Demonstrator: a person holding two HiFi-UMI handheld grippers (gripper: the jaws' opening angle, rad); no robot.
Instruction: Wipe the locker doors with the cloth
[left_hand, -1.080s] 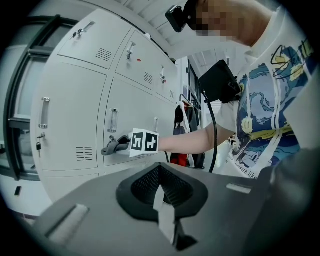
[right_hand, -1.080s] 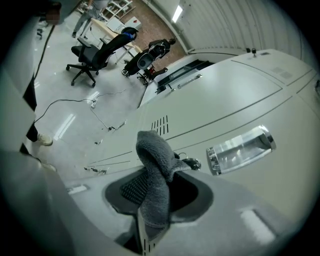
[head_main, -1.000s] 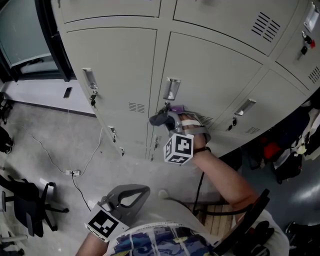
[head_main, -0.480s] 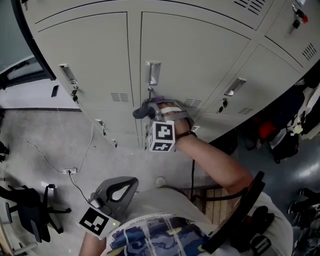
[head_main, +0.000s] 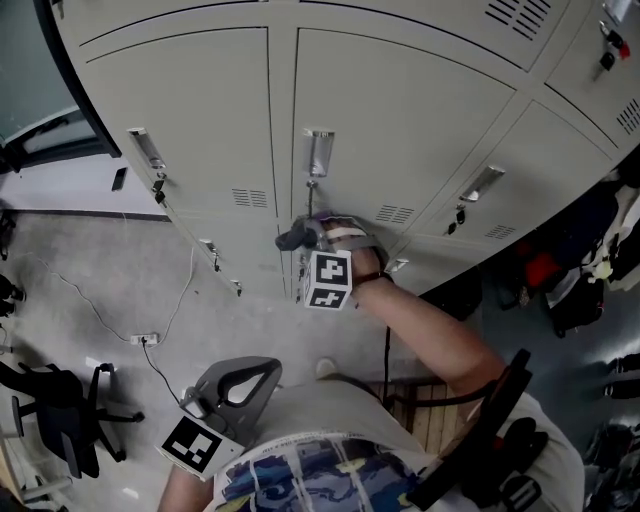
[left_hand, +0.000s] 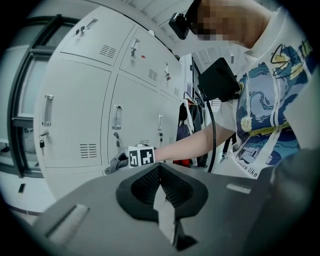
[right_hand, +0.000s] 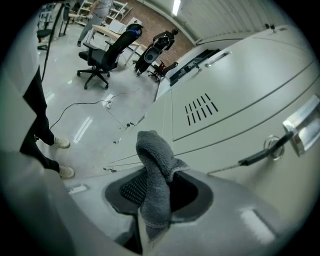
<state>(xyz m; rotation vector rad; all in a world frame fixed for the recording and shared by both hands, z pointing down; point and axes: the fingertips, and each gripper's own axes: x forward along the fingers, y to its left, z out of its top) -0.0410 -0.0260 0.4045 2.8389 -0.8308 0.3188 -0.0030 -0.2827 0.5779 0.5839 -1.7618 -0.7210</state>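
Note:
The beige locker doors (head_main: 400, 120) fill the top of the head view. My right gripper (head_main: 298, 238) is shut on a grey cloth (head_main: 290, 239), which it holds against the middle door below the metal handle (head_main: 318, 152) and the hanging key (head_main: 310, 186). In the right gripper view the cloth (right_hand: 152, 165) sticks up out of the right gripper (right_hand: 150, 220), beside the door's vent slits (right_hand: 201, 107) and the key (right_hand: 260, 156). My left gripper (head_main: 243, 385) hangs low by my body, shut and holding nothing. In its own view the left gripper (left_hand: 164, 212) points at the lockers (left_hand: 80, 120).
A black office chair (head_main: 60, 412) and a power strip with its cable (head_main: 146, 342) are on the floor at left. Dark bags (head_main: 570, 275) hang at right by the lockers. Lower locker handles (head_main: 206, 248) stick out. Another chair (right_hand: 102, 55) and a person's legs (right_hand: 42, 135) are behind.
My right gripper has slid the cloth down and a little left on the middle door, farther below the handle. The left gripper has stayed by my body.

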